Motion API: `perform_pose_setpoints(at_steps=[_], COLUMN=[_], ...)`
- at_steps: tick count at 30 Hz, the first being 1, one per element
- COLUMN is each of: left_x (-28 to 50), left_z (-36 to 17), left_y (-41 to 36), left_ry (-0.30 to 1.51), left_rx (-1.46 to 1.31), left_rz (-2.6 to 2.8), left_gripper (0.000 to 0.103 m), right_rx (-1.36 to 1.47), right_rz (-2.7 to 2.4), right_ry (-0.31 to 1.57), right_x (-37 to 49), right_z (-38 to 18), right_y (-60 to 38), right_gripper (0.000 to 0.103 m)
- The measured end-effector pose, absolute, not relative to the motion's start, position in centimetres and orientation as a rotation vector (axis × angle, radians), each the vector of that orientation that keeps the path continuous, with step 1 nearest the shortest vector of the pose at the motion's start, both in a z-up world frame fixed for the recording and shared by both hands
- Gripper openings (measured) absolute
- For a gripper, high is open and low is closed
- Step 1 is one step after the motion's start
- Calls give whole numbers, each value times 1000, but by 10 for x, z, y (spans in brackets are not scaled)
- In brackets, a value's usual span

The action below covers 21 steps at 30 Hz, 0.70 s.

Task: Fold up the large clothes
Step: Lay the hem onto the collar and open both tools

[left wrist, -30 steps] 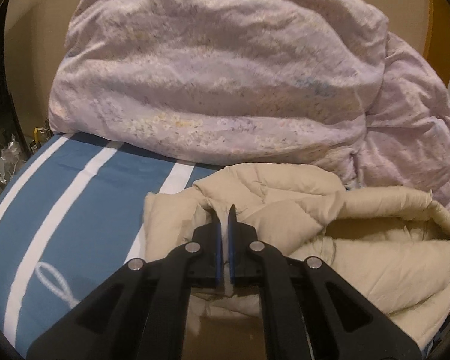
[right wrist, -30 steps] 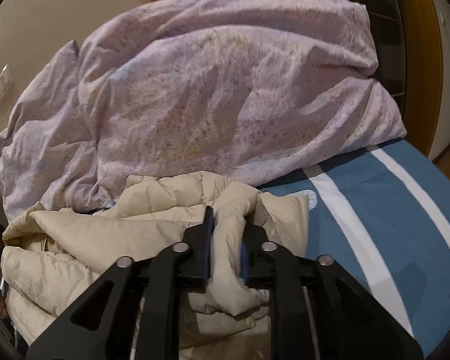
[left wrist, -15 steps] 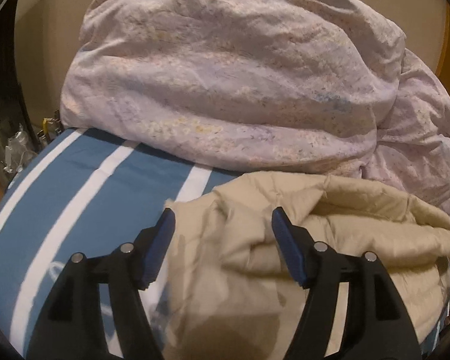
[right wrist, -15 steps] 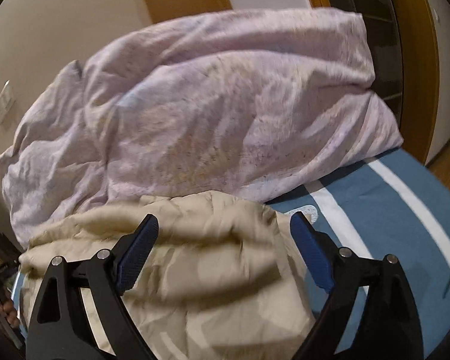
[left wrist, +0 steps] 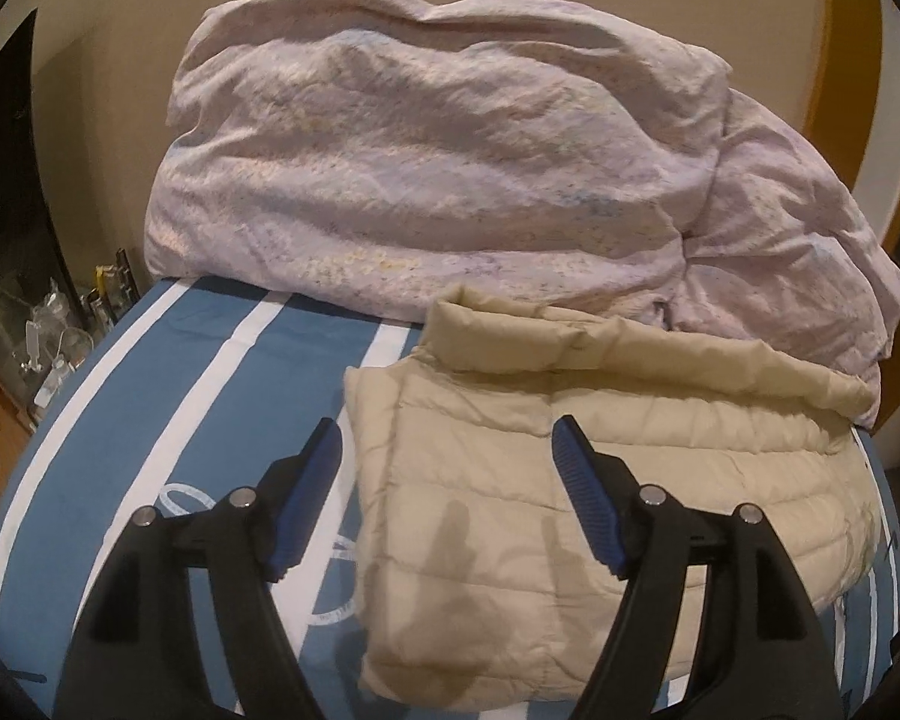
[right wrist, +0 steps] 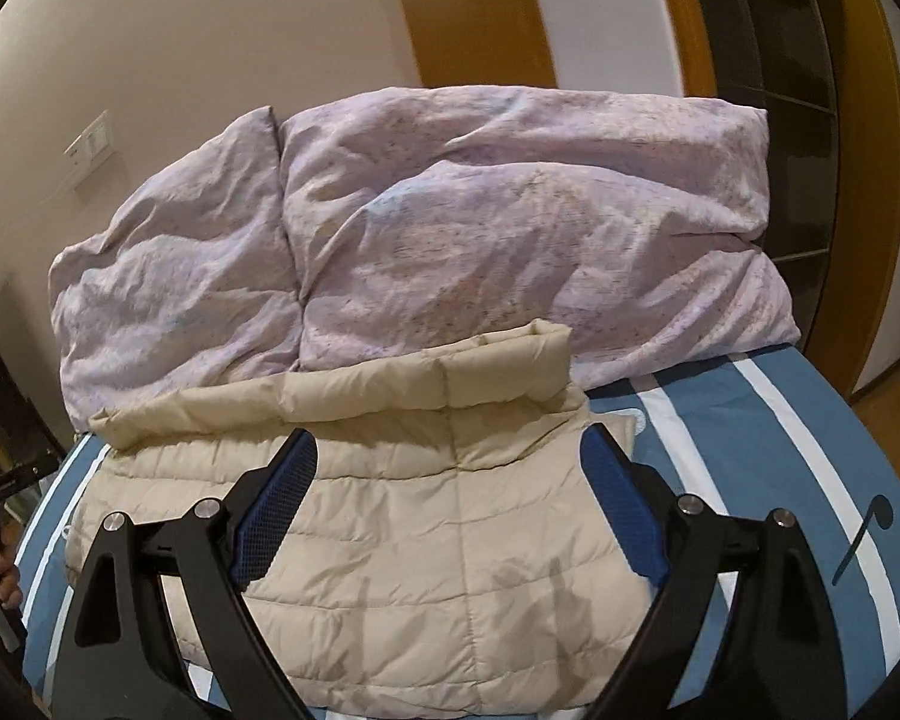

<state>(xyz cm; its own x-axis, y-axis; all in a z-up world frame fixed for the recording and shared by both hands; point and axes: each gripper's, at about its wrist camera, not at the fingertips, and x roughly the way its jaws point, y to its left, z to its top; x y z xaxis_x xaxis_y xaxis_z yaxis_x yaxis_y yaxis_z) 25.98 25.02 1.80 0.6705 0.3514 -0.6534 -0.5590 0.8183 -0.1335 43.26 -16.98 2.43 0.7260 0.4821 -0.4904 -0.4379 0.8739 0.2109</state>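
Observation:
A beige quilted puffer jacket [left wrist: 600,480] lies folded flat on the blue bed sheet with white stripes [left wrist: 150,390], its collar toward the duvet. In the left wrist view my left gripper [left wrist: 445,426] hovers over the jacket's left part. Its jaws are opening, with nothing pinched between the blue pads. The right wrist view shows my right gripper [right wrist: 451,435] open wide above the middle of the jacket [right wrist: 420,540], clear of the cloth.
A bulky lilac duvet [left wrist: 438,180] is heaped behind the jacket against the wall. Glassware [left wrist: 30,330] stands beside the bed on the left. A wall switch [right wrist: 90,144], wooden door frames [right wrist: 462,12] and a hand [right wrist: 0,576] show in the right wrist view.
Both grippers let go of the bunched beige jacket, opened wide and pulled up and back. The jacket now lies flat and smooth on the sheet.

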Motion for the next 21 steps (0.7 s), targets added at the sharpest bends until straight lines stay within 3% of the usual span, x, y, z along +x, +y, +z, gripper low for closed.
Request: perform_pose_setpoints(at_steps=[21], left_x=[377], left_z=[-43], left_y=[250], left_ry=[755], left_rx=[-174], left_rz=[618], left_gripper=[73], right_rx=[-88], right_rz=[345], right_ry=[712], right_x=[544], right_z=[-48], right_y=[-105], right_gripper=[89])
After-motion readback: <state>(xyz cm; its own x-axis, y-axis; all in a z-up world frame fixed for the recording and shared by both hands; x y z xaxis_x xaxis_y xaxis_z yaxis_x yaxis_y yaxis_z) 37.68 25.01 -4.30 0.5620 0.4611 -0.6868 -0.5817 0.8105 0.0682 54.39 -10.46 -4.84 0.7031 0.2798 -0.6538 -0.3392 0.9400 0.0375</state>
